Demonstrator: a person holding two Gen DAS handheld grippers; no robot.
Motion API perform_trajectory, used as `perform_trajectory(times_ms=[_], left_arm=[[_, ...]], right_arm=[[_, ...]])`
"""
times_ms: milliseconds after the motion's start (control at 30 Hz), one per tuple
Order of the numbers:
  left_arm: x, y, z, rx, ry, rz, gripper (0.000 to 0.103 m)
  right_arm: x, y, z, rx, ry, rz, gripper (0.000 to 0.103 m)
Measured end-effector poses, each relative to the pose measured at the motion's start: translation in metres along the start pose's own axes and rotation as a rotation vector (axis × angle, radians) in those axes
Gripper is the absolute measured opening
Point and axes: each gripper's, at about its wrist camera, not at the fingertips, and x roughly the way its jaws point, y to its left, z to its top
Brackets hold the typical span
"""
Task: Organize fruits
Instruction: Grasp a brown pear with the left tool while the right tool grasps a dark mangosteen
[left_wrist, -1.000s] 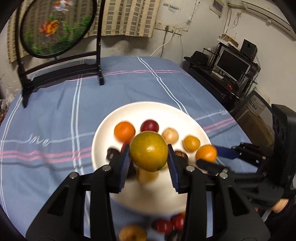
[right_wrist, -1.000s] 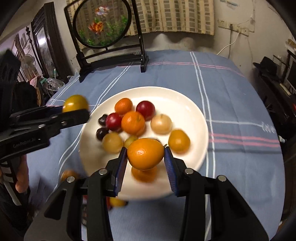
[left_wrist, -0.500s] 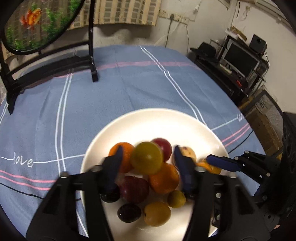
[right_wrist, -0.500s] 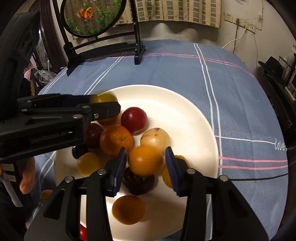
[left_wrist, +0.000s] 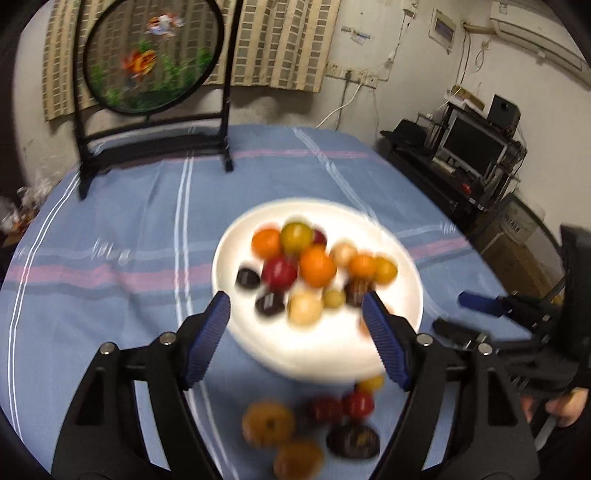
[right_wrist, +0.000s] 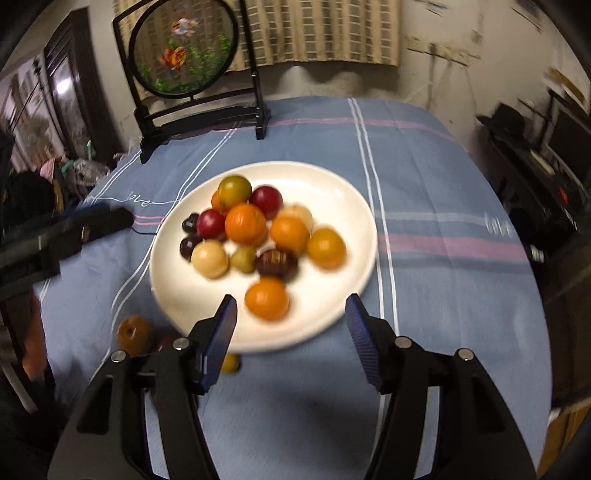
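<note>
A white plate on the blue cloth holds several small fruits. Among them a green-yellow fruit lies at the far side of the pile, and an orange sits in its middle. My right gripper hangs over the plate's near rim, its jaws opening with nothing between them. My left gripper is over the near part of the plate, its jaws also opening and empty. The green-yellow fruit rests at the far side of the pile. Each gripper shows at the edge of the other's view.
Several loose fruits lie on the cloth in front of the plate: a brown-orange one, a red one, a dark one. A round goldfish screen on a black stand sits at the table's back. A desk with a monitor is beyond the right edge.
Both grippers let go of their fruit onto the plate, opened wider and drew back toward the near edge. The green-yellow fruit and the orange now lie in the pile.
</note>
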Motion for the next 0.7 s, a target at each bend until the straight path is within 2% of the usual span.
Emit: perform_trajectory(times_ms=[100,300,567,700], left_arm=[[-0.013,0.001,-0.034,-0.021,0.030,-0.006,0.078],[-0.035,0.018,-0.073,-0.073,0.060,0.016,0.079],[-0.059,0.041,-0.092,-0.126,0.041,0.041,0.079],[-0.064,0.046,-0.102,-0.144,0.042,0.034,0.079]], right_arm=[[-0.004,0.006,-0.019,0.024,0.014,0.025,0.062],[0.000,0.030,-0.045,0.000,0.061,0.066,0.062],[-0.003,0.061,-0.064,-0.055,0.078,0.115,0.062],[0.014,0.079,-0.072,-0.092,0.115,0.158,0.062]])
